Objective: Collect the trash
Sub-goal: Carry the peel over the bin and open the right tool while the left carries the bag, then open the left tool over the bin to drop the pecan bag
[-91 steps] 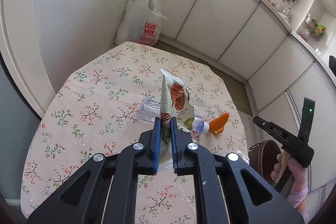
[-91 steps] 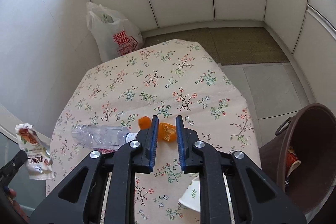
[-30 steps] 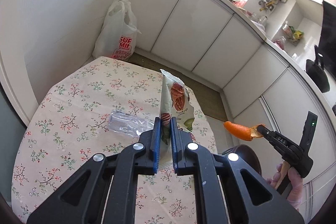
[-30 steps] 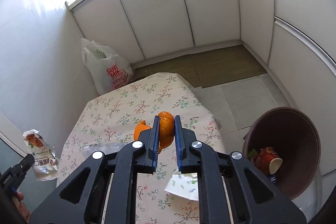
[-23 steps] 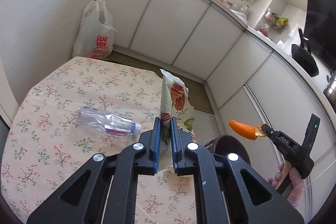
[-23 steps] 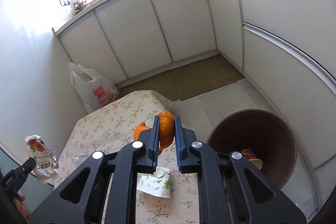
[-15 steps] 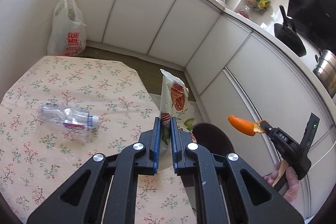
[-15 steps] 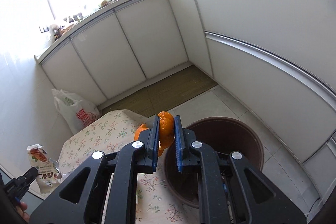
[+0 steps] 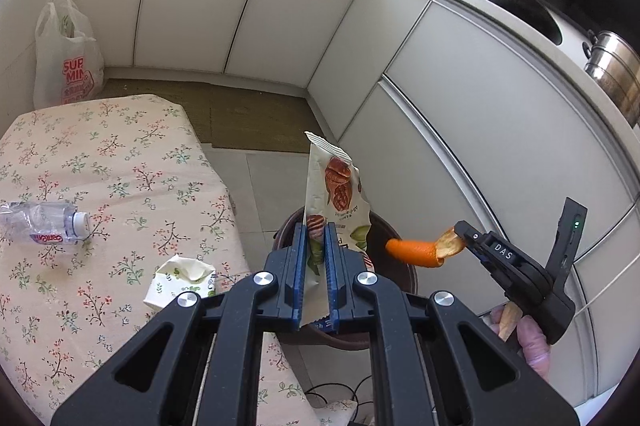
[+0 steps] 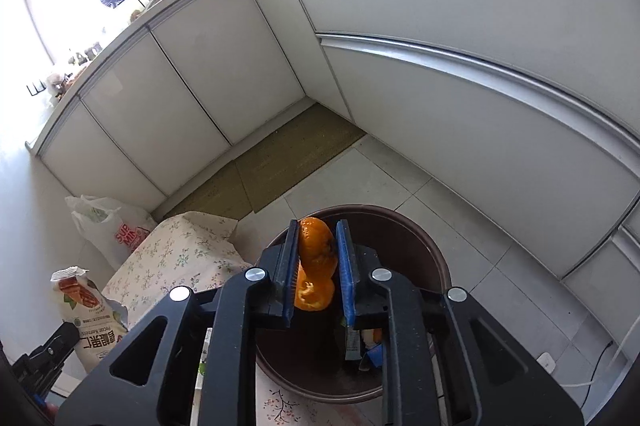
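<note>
Disposal step, both hands loaded and brought over the brown bin [image 10: 420,246], which stands on the tiled floor just beside the floral-clothed table [image 9: 120,162]; right gripper [image 10: 318,266] poised above the bin's mouth, its jaws having just been opening, the orange peel [image 10: 316,262] between them lying against the left pad with a gap at the right, so the grip appears released or nearly so; left gripper [image 9: 316,266] clamped together on the lower edge of the snack wrapper [image 9: 334,194], which stands upright above the pads with the bin partly visible behind it. Remaining on the table: a clear plastic bottle [image 9: 44,224] lying on its side and a crumpled paper carton [image 9: 180,282] near the table's edge; some refuse already lies in the bin. Next move, as judged: let the peel fall clear of the pads into the bin; then bring the wrapper squarely over the opening and part the left jaws, since a light wrapper may drift or cling to a pad.
</note>
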A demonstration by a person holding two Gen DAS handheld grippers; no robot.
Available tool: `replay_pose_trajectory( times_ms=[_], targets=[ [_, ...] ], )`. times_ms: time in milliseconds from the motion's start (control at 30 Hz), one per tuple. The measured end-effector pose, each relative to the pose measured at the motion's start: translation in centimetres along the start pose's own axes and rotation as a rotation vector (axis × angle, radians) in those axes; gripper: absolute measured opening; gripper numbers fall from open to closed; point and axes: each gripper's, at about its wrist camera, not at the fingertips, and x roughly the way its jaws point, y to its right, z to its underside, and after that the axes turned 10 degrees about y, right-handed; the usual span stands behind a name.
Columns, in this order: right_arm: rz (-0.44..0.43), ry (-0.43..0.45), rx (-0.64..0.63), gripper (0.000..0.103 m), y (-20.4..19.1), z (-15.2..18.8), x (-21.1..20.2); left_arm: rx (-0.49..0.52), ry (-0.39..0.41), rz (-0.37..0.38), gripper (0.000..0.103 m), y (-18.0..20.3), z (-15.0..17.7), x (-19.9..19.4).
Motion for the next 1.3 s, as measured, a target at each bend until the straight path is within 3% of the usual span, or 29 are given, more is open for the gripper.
replay_pose_trajectory(
  times_ms=[100, 167, 300, 367, 500, 733, 933, 1033, 1200, 1300],
  targets=[
    [0.031, 0.041, -0.003, 0.036, 0.2, -0.3, -0.6, 0.018, -0.008, 0.002, 0.009, 1.0, -0.1, 1.0],
    [0.063, 0.071, -0.005, 0.055, 0.6, -0.5, -0.9, 0.027, -0.016, 0.004, 0.009, 1.8, -0.1, 1.7],
    [0.129, 0.106, -0.011, 0.063, 1.8, -1.0, -1.2, 0.04, -0.034, 0.013, 0.009, 3.0, 0.0, 2.9],
    [0.163, 0.124, 0.003, 0.08, 2.5, -1.2, -1.4, 0.047, -0.043, 0.019, 0.009, 3.7, 0.2, 3.5],
    [0.242, 0.175, 0.037, 0.096, 4.3, -1.6, -1.9, 0.07, -0.059, 0.027, 0.009, 5.1, 0.5, 5.1],
    [0.312, 0.171, 0.179, 0.096, 8.3, -1.9, -2.1, 0.091, -0.077, 0.035, 0.009, 7.0, 0.2, 7.8],
    [0.322, 0.169, 0.193, 0.096, 9.3, -1.8, -2.1, 0.109, -0.119, 0.026, 0.012, 8.3, 0.7, 10.3],
    [0.318, 0.157, 0.167, 0.096, 8.8, -1.7, -1.9, 0.106, -0.135, 0.018, 0.039, 8.1, 1.2, 10.9],
    [0.314, 0.138, 0.119, 0.096, 7.7, -1.6, -1.5, 0.111, -0.14, -0.003, 0.045, 7.7, 1.5, 10.8],
    [0.308, 0.125, 0.106, 0.096, 7.3, -1.4, -1.4, 0.118, -0.139, -0.021, 0.057, 7.3, 1.6, 10.5]
  ],
)
